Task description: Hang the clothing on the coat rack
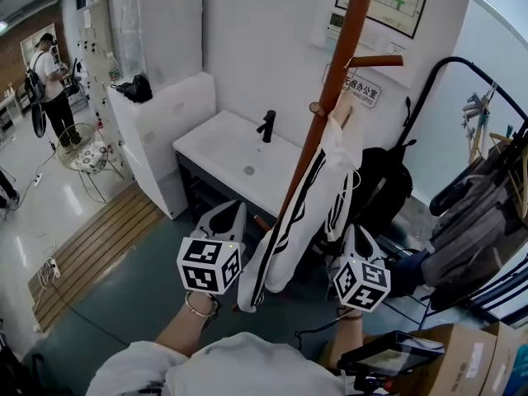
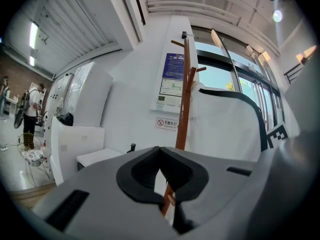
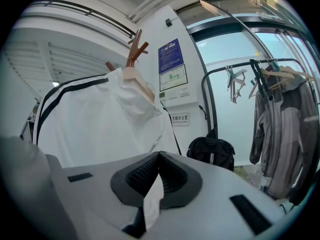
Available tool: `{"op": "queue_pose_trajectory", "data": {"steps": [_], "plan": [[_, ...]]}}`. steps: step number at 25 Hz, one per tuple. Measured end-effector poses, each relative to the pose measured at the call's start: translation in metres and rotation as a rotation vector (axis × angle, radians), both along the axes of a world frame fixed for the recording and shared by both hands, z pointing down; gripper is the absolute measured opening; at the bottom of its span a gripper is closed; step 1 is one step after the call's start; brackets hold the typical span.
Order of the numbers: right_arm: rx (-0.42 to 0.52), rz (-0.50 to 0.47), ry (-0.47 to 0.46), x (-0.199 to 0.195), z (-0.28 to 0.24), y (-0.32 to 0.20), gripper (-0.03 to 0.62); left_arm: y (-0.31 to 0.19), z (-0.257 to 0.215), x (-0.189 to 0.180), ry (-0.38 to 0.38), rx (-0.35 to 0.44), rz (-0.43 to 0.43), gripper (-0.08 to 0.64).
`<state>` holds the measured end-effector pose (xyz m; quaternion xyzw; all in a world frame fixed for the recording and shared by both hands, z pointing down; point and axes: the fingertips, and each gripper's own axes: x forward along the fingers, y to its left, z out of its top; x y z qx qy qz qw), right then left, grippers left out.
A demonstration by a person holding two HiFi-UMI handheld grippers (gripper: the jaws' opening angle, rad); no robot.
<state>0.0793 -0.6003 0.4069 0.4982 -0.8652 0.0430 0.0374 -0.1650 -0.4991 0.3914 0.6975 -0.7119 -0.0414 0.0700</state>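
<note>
Jacket (image 1: 318,184) is on the rack (image 1: 345,40).
It hangs from a lower peg (image 1: 317,107), down alongside the pole. Your left gripper (image 2: 159,150) is clenched on nothing, just left of the hem. Your right gripper (image 3: 159,155), just right of it, is clenched too. White cloth shows in the gap behind its tips; can't tell if it's pinched.

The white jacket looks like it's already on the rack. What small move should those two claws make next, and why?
Probably ease both grippers back from the coat rack. The white jacket already hangs from a peg, and the left gripper and right gripper sit shut beside its lower part, neither clearly pinching cloth.
</note>
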Motion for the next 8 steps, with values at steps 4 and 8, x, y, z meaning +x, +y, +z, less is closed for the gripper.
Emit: {"op": "queue_pose_trajectory", "data": {"steps": [4,8], "plan": [[-0.002,-0.011,0.008,-0.0016,0.0015,-0.0005,0.021,0.0013,0.0017,0.0008,0.0,-0.004,-0.004,0.008],[-0.011,-0.018,0.009,-0.0033,0.003,0.0009,0.021,0.0039,0.0035,0.0008,0.0,-0.014,-0.004,0.008]]}}
